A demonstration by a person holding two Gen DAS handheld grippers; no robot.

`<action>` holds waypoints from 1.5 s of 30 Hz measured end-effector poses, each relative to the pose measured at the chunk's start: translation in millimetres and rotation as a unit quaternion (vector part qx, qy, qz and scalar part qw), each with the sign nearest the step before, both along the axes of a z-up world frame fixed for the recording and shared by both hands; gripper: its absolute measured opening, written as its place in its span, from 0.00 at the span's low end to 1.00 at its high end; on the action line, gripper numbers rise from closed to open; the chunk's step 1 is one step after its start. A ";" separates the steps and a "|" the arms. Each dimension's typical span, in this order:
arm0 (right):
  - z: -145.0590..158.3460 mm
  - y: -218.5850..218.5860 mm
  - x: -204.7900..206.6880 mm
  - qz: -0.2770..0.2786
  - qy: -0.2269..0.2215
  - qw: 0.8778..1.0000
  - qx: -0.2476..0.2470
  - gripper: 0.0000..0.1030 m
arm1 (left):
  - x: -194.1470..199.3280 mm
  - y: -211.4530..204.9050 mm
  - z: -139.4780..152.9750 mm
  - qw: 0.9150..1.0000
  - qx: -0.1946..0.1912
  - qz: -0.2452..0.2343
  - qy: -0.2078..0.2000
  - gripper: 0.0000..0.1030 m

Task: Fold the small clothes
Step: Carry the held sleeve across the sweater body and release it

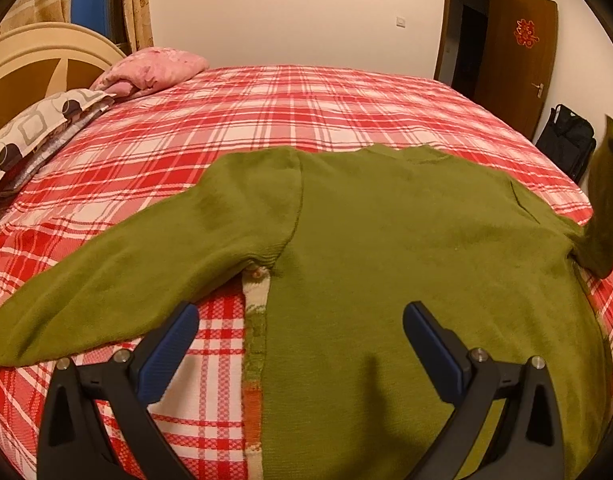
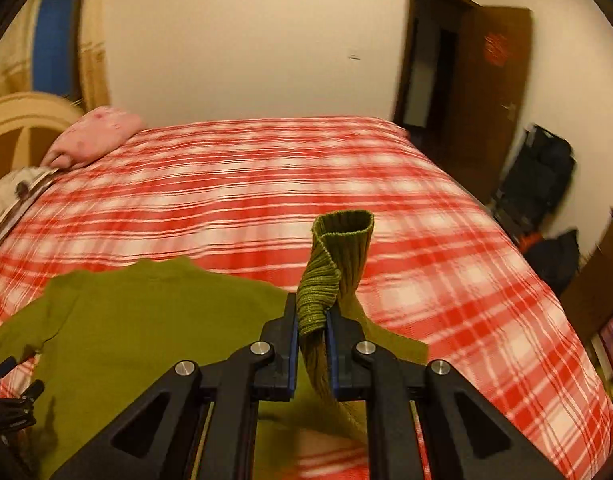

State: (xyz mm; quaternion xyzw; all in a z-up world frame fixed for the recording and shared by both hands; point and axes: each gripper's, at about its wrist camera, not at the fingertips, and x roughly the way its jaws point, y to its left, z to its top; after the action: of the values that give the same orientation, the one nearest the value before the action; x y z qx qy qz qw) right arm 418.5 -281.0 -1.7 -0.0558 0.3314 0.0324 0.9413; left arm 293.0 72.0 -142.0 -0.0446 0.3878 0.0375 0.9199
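Note:
A small olive-green sweater [image 1: 386, 240] lies back-up on the red plaid bed [image 1: 266, 108], its left sleeve [image 1: 118, 264] spread out flat to the left. My left gripper [image 1: 302, 312] hovers open above the sweater's lower left side, holding nothing. My right gripper [image 2: 311, 312] is shut on the ribbed cuff [image 2: 338, 256] of the right sleeve and holds it lifted above the bed. That raised sleeve also shows at the right edge of the left wrist view [image 1: 604, 208]. The sweater body lies to the lower left in the right wrist view [image 2: 146, 328].
A pink pillow [image 1: 154, 70] and a patterned pillow [image 1: 38, 124] lie at the headboard [image 1: 34, 64] on the left. An open brown door [image 1: 514, 56] and a black bag [image 1: 566, 136] stand at the right beyond the bed.

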 end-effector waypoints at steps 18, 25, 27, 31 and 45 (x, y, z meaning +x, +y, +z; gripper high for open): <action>-114.2 184.0 0.2 0.148 0.093 0.984 -0.021 0.11 | -3.2 33.2 -9.3 0.999 -0.014 0.027 0.012 1.00; -143.8 138.2 -12.3 0.149 0.175 0.969 0.091 0.71 | -1.3 22.0 -3.4 1.000 -0.016 0.009 0.014 1.00; -139.6 109.9 -31.5 0.137 0.167 0.973 0.081 0.71 | 2.3 12.3 -1.0 1.000 -0.017 -0.001 0.015 1.00; -134.2 48.3 -62.7 0.094 0.154 0.980 0.082 0.71 | 15.4 -11.9 1.5 0.999 -0.031 -0.029 0.020 1.00; -136.5 -64.1 -143.4 -0.027 0.063 0.991 0.118 0.71 | 109.7 -114.3 -19.5 0.990 -0.055 -0.103 0.079 0.68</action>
State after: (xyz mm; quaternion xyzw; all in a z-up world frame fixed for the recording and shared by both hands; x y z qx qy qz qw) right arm 275.1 -345.0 -138.2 0.0673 0.3851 0.0490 0.9191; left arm 402.7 -42.2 -161.4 -0.0517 0.4634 -0.0756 0.8814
